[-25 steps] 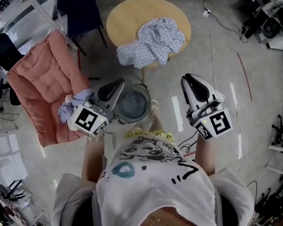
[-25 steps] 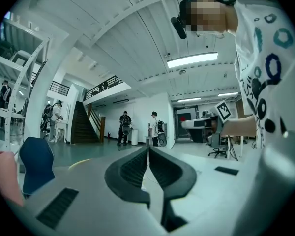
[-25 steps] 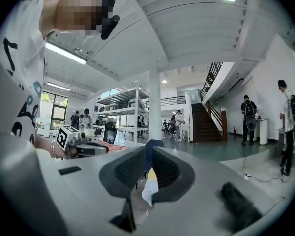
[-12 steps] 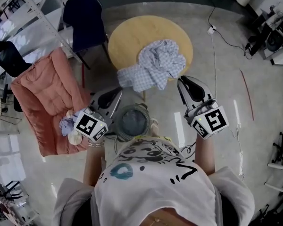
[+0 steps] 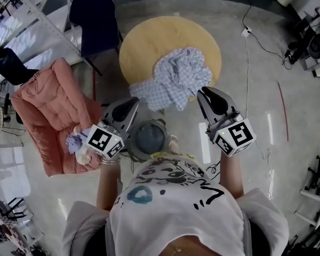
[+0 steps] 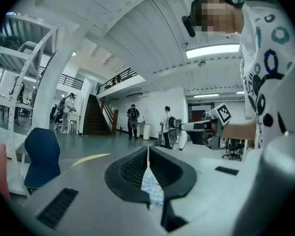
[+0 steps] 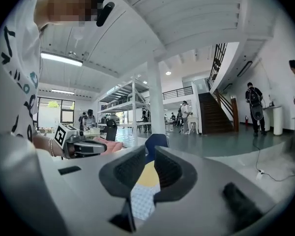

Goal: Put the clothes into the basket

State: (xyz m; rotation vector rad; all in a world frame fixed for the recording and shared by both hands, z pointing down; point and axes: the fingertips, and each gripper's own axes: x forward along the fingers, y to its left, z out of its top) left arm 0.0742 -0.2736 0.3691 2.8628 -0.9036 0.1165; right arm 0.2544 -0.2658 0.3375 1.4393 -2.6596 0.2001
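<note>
Nearest the camera is the person's white T-shirt [image 5: 170, 201], soft cotton printed with black and teal scribbles. Both forearms reach out from it, each bearing a hard, smooth pale plastic gripper topped by a marker cube.

The left gripper [image 5: 131, 102] tapers to a point. Its ribbed black pads meet at the tips and leave only a thin slit, with nothing caught in them. The right gripper [image 5: 202, 93] has its ribbed pads a narrow way apart and grips nothing. Through the gap show yellow tabletop and checked cloth lying farther off.

On the glossy grey floor between the two grippers, just in front of the person, stands the basket [image 5: 166, 143], round, grey and mesh-walled.

Beyond the basket is a round table [image 5: 149, 41] with a smooth, pale wooden top. The checked shirt [image 5: 177, 78] lies crumpled on its near side, a light blue-and-white weave in loose folds, with one flap hanging over the near edge. The right gripper's tips are just beside that edge.

To the left lies a salmon quilted cushion [image 5: 48, 103], puffy and stitched in squares, with a small lavender cloth [image 5: 74, 141] bunched on its near corner. A dark blue chair [image 5: 96, 15] stands beyond, beside the table.
</note>
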